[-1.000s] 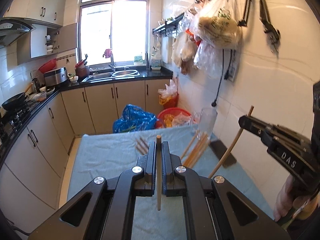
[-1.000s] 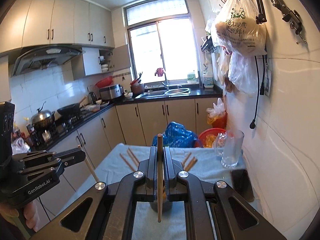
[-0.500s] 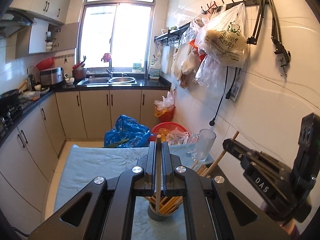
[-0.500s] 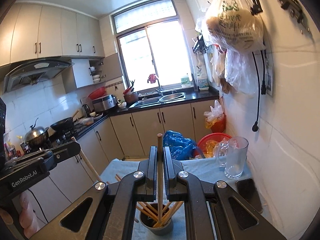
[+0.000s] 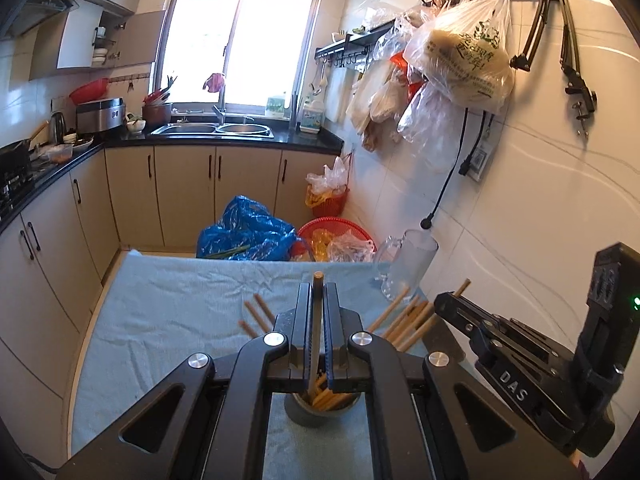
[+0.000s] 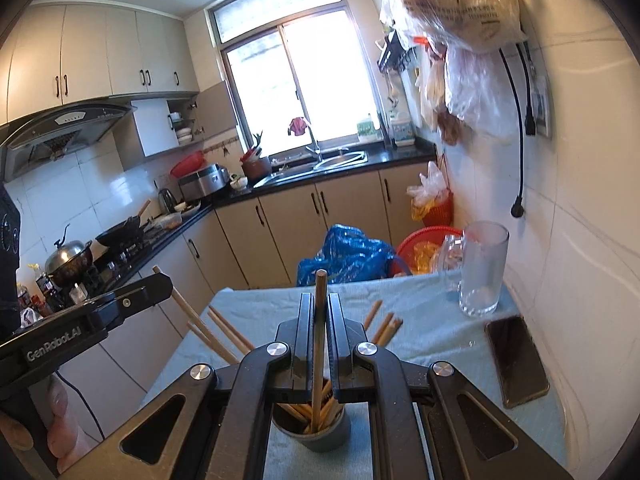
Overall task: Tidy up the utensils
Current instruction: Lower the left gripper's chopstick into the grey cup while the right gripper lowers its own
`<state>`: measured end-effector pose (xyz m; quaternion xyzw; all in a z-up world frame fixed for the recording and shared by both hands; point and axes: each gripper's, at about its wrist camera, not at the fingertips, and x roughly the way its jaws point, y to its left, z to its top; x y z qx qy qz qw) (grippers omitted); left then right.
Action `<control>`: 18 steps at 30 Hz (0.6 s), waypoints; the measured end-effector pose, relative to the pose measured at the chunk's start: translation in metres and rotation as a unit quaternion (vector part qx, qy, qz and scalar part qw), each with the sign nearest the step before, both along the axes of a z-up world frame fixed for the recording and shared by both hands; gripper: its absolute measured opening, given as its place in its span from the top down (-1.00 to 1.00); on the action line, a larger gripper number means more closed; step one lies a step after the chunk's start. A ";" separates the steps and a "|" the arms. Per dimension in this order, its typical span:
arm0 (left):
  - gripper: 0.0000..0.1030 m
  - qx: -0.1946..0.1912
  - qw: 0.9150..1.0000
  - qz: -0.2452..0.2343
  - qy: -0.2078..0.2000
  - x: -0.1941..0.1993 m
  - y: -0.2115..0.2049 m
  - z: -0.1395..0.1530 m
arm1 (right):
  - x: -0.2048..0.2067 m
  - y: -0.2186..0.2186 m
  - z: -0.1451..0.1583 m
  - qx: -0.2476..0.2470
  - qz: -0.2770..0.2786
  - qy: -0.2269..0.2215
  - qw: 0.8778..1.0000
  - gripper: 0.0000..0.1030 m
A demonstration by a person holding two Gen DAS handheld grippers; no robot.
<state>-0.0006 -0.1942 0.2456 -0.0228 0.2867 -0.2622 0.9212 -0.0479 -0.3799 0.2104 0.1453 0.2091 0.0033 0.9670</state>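
Pinching one chopstick (image 5: 316, 320) each | left gripper (image 5: 316, 300), right gripper (image 6: 320, 312) are hovering over grey cup (image 6: 316, 436) | cup is holding chopsticks.

Left gripper (image 5: 319, 334): matte black, two long flat fingers (image 5: 303, 332) with ribbed blue-tinted inner pads, parallel. Behind the fingers, angled black linkage arms with triangular cutouts; four round silver screws (image 5: 275, 338) in a row across the pivots. Seen from the right wrist view, its side carries white "GenRobot.AI" lettering and a small screw; a thin black cable (image 6: 82, 402) hangs below it.

Right gripper (image 6: 320, 334): same black build, same four silver screws. From the left wrist view its body shows white "DAS" lettering, a boxy black block behind the fingers, and a small green light (image 5: 635, 301) on that block.
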 end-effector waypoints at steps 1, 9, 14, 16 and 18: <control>0.91 0.003 1.000 0.001 -0.001 -0.004 0.001 -0.003 | 0.000 0.000 -0.004 0.001 0.000 0.005 1.000 0.87; 0.91 0.027 0.999 0.025 0.005 -0.021 0.010 -0.033 | 0.000 0.002 -0.029 0.012 -0.005 0.026 1.000 0.87; 0.91 0.032 0.999 0.033 0.024 -0.022 0.017 -0.050 | 0.000 0.005 -0.034 0.009 -0.004 0.035 0.999 0.87; 0.91 0.033 0.998 0.035 0.026 -0.022 0.020 -0.053 | -0.001 0.006 -0.034 0.007 -0.004 0.037 0.999 0.87; 0.91 0.036 0.998 0.038 0.025 -0.023 0.022 -0.055 | -0.001 0.007 -0.035 0.006 -0.004 0.038 0.999 0.87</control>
